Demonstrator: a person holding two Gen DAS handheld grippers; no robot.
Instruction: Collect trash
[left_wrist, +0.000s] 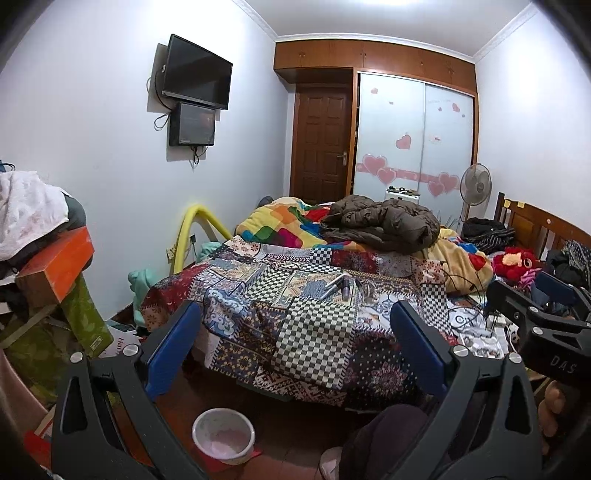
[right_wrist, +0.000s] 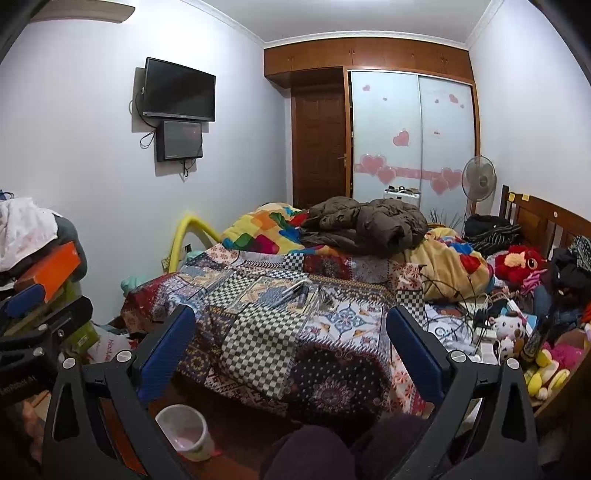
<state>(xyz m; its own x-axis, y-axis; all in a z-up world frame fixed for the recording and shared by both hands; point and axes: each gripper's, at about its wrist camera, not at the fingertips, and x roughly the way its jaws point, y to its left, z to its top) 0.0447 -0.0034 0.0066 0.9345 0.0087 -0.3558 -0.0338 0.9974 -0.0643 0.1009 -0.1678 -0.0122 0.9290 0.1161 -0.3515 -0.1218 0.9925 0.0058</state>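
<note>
Several small trash items lie on the patchwork bedspread: a silvery tube, a short dark tube and a crumpled clear wrapper. A white waste bin with a pink liner stands on the floor before the bed. My left gripper is open and empty, held well short of the items. My right gripper is open and empty too, at a similar distance. The right gripper's body shows at the right of the left wrist view.
The bed carries a brown jacket, bright blankets, plush toys, cables and chargers. Stacked boxes and clothes crowd the left. A fan, a wardrobe and a door stand at the back. My knees show at the bottom.
</note>
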